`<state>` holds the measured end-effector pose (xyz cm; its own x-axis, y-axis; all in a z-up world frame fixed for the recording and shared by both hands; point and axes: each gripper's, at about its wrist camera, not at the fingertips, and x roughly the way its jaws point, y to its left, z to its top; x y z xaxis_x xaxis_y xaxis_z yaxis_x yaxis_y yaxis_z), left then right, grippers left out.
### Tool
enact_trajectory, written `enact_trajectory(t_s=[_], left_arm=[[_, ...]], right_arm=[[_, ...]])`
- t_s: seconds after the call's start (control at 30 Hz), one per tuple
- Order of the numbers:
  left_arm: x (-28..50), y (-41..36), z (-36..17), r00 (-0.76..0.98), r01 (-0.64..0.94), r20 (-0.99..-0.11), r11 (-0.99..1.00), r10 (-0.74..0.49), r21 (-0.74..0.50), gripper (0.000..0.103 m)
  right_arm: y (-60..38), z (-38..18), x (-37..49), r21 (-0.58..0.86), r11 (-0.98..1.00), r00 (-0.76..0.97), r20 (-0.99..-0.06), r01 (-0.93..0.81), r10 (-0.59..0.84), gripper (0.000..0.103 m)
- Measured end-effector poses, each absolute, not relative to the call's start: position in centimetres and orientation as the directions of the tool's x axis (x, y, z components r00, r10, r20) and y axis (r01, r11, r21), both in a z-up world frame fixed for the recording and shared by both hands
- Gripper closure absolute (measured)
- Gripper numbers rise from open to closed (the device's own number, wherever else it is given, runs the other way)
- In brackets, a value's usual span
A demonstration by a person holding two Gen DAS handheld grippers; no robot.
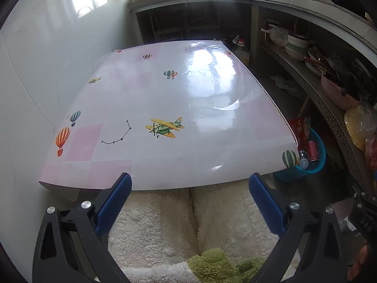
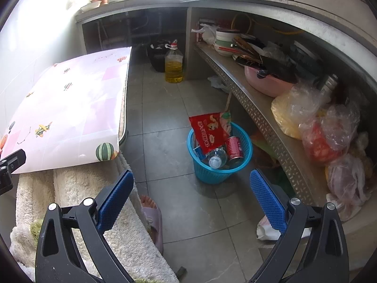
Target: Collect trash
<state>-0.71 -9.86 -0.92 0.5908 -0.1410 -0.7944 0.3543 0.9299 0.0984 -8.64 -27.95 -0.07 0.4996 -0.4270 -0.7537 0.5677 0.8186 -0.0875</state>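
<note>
A blue plastic basket (image 2: 213,172) stands on the grey floor tiles right of the table. Inside it lie a red snack bag (image 2: 208,131), a red can (image 2: 234,148) and a clear plastic bottle (image 2: 216,157). The same basket (image 1: 317,164) shows past the table's right corner in the left wrist view. My right gripper (image 2: 192,188) hangs open above the floor, short of the basket, nothing between its blue pads. My left gripper (image 1: 189,189) is open over the near edge of the table (image 1: 165,165), also holding nothing. The pink patterned tabletop carries no objects.
A crumpled white wrapper (image 2: 265,230) lies on the floor by my right finger. A cooking oil bottle (image 2: 174,64) stands further back. The metal shelf (image 2: 254,108) on the right holds bowls and plastic bags. A person's fleece-covered legs (image 1: 188,224) and slippered foot (image 2: 152,214) are below.
</note>
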Motion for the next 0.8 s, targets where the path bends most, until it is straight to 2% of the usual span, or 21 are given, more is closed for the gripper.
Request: enact_trajectory(t_s=[0.8], left_arm=[[-0.57,-9.47,-1.03,0.586,0.355,-0.798,0.930,-0.143,0.095,0.006]], right_arm=[[-27.86,-0.02,-8.64,-0.089,0.817,0.501,-0.750,0.570,-0.432,0.008]])
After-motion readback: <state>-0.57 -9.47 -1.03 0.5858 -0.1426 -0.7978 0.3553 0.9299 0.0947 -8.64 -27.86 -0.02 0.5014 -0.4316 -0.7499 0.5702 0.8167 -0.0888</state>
